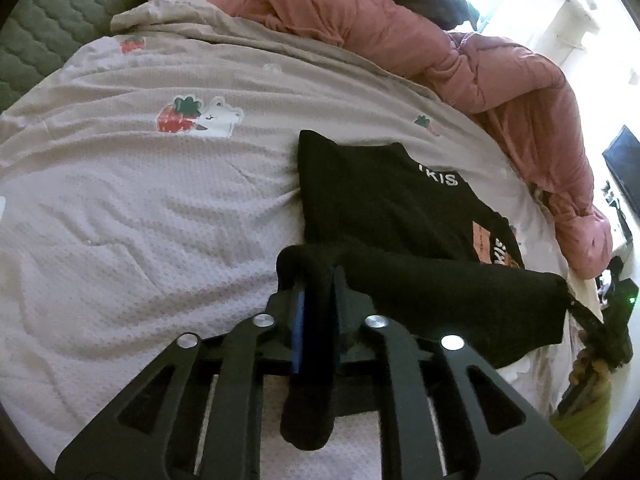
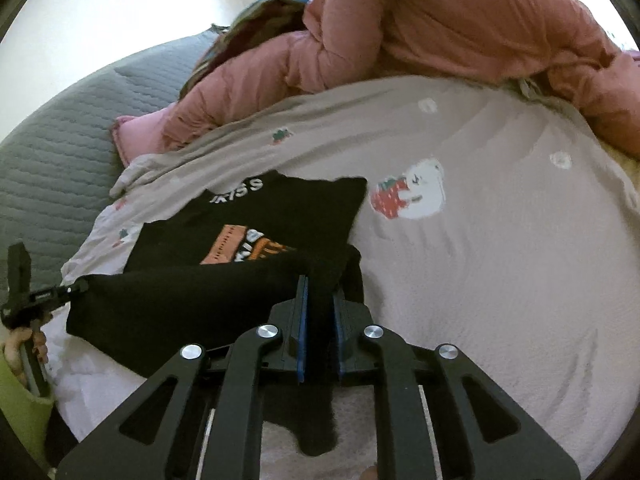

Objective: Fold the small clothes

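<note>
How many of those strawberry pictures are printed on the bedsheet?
3 in the left wrist view: one strawberry near the sheet's far edge, one beside a white bear mid-sheet, one small beyond the black shirt. Others may be hidden under the shirt or pink duvet.

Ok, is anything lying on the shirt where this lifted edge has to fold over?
Nothing visible does. Both hand-held grippers pinch the black shirt's near edge, and the printed front ahead is bare, flat on the strawberry-print sheet.

Bed sheet (image 1: 140, 208) with strawberry print, black shirt (image 1: 380, 200), pink duvet (image 1: 500, 80)
</note>
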A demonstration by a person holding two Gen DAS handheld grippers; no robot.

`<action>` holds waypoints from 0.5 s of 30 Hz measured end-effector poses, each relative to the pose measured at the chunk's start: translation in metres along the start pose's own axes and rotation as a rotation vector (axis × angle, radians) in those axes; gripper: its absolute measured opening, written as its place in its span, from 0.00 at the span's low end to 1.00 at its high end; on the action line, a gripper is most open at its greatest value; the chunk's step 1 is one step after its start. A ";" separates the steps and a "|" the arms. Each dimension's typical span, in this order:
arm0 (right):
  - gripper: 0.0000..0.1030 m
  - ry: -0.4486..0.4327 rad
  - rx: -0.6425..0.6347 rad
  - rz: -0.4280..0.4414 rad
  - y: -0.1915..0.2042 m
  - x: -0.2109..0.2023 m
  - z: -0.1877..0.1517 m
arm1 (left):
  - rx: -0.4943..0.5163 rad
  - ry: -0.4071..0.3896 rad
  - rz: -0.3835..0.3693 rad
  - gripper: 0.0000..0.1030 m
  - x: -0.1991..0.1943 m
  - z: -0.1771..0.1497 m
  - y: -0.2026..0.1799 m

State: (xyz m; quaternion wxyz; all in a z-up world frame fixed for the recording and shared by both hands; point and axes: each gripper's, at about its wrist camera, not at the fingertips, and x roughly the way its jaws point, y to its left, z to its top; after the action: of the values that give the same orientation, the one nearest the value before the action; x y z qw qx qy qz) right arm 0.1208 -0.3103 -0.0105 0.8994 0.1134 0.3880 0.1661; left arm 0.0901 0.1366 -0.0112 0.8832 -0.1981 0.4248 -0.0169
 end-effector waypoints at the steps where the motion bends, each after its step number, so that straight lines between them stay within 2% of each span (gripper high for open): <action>1: 0.26 0.003 0.001 -0.008 0.000 0.000 -0.003 | 0.007 -0.004 -0.010 0.24 -0.002 -0.001 0.000; 2: 0.35 0.003 0.003 -0.012 0.000 -0.001 -0.004 | 0.014 -0.008 -0.011 0.28 -0.004 -0.002 -0.002; 3: 0.39 0.004 0.006 -0.013 -0.001 -0.002 -0.007 | 0.021 -0.011 -0.012 0.32 -0.006 -0.004 -0.003; 6: 0.41 0.007 0.014 -0.005 -0.001 -0.007 -0.015 | 0.022 -0.029 -0.027 0.39 -0.016 -0.009 -0.004; 7: 0.45 0.012 0.015 -0.004 -0.001 -0.008 -0.016 | 0.018 -0.032 -0.033 0.43 -0.018 -0.011 -0.004; 10: 0.53 0.022 0.011 -0.007 0.001 -0.013 -0.024 | 0.017 -0.024 -0.046 0.46 -0.024 -0.019 -0.005; 15: 0.53 0.044 -0.003 -0.002 0.004 -0.022 -0.038 | -0.006 0.019 -0.100 0.47 -0.024 -0.038 -0.001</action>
State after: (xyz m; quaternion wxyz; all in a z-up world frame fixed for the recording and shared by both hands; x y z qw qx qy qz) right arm 0.0777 -0.3120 -0.0200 0.8909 0.1082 0.4077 0.1683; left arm 0.0462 0.1277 -0.0141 0.8765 -0.2216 0.4228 -0.0619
